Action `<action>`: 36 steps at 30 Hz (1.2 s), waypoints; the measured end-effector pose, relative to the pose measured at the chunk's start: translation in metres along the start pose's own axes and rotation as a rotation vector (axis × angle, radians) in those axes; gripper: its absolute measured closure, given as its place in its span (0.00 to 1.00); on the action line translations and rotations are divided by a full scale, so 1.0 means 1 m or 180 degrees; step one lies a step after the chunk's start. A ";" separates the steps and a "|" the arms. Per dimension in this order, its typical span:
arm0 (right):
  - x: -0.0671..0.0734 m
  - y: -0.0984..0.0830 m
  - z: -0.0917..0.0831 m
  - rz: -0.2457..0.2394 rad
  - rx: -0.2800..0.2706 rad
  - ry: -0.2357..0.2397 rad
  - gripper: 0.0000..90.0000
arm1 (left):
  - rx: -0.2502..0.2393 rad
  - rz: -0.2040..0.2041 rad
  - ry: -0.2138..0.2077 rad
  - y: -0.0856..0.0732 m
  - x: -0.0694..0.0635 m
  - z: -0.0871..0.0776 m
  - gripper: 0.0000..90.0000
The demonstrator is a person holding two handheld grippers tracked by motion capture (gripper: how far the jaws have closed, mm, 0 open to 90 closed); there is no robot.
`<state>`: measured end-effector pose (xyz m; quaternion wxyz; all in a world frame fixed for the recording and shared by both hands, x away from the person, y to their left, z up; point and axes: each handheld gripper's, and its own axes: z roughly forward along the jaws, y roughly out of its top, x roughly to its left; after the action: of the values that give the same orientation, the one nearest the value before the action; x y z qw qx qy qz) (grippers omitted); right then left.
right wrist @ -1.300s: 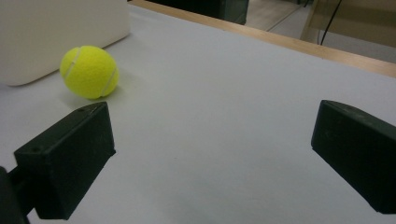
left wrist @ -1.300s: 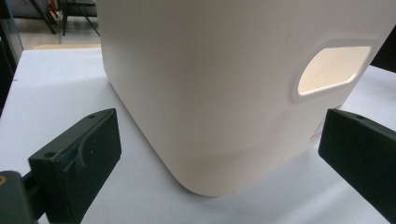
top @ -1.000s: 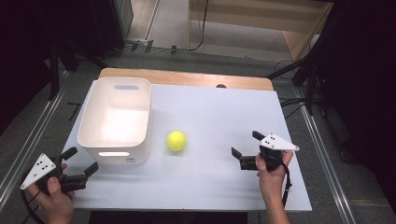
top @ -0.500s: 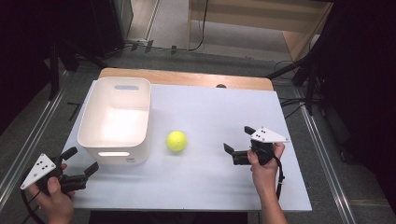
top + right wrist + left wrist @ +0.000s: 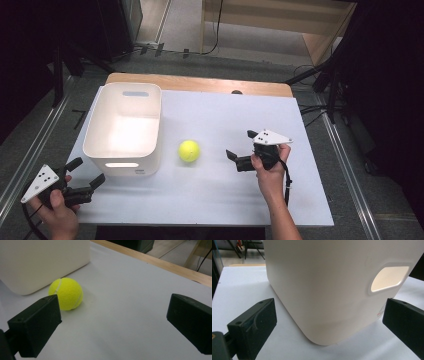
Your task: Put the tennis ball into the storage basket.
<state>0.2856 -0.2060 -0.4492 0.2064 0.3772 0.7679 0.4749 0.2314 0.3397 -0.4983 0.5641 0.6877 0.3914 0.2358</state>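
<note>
White tabletop (image 5: 210,200) carried one yellow ball (image 5: 189,150), resting near its middle, just right of one white bin (image 5: 125,130) and apart from it. Being round, the ball showed no long axis or heading. Right gripper (image 5: 240,150), jaws spread wide and empty, faced the ball across bare surface with nothing between. Left gripper (image 5: 85,175), likewise released, sat at the near-left corner facing the bin's handle wall.

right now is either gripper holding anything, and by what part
Nothing is held. The right gripper is open, short of the tennis ball. The left gripper is open too, facing the white bin without touching it.
</note>
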 end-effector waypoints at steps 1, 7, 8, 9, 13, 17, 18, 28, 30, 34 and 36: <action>0.001 0.001 0.002 -0.0004 0.0003 0.0009 0.00 | 0.0000 -0.0001 -0.0001 0.000 0.000 0.000 0.00; 0.004 0.008 0.012 -0.0039 0.0039 0.0073 0.00 | -0.0004 -0.0001 0.0005 0.000 0.000 0.000 0.00; 0.004 0.009 0.014 -0.0051 0.0045 0.0085 0.00 | 0.0009 0.0001 0.0017 0.000 0.000 0.000 0.00; 0.005 0.010 0.016 -0.0051 0.0056 0.0089 0.00 | 0.0011 0.0002 0.0018 0.000 0.000 0.000 0.00; 0.006 0.014 0.020 -0.0081 0.0088 0.0126 0.00 | 0.0009 0.0002 0.0021 0.000 0.000 0.000 0.00; 0.008 0.022 0.026 -0.0117 0.0095 0.0173 0.00 | -0.0008 0.0007 0.0017 0.000 -0.001 0.000 0.00; 0.008 0.024 0.027 -0.0119 0.0103 0.0185 0.00 | -0.0009 0.0004 0.0019 0.000 -0.001 0.000 0.00; 0.016 0.036 0.043 -0.0202 0.0200 0.0312 0.00 | 0.0000 -0.0002 0.0010 0.000 -0.001 0.000 0.00; 0.017 0.037 0.045 -0.0197 0.0212 0.0325 0.00 | 0.0005 0.0001 0.0009 0.000 0.000 0.000 0.00; 0.018 0.041 0.051 -0.0218 0.0272 0.0357 0.00 | -0.0005 -0.0001 0.0005 0.000 0.000 0.001 0.00; 0.018 0.042 0.055 -0.0208 0.0287 0.0394 0.00 | -0.0008 -0.0005 0.0006 0.000 0.000 0.000 0.00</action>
<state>0.3272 -0.1492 -0.4363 0.1567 0.3308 0.8116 0.4553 0.2317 0.3391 -0.4983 0.5648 0.6865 0.3923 0.2365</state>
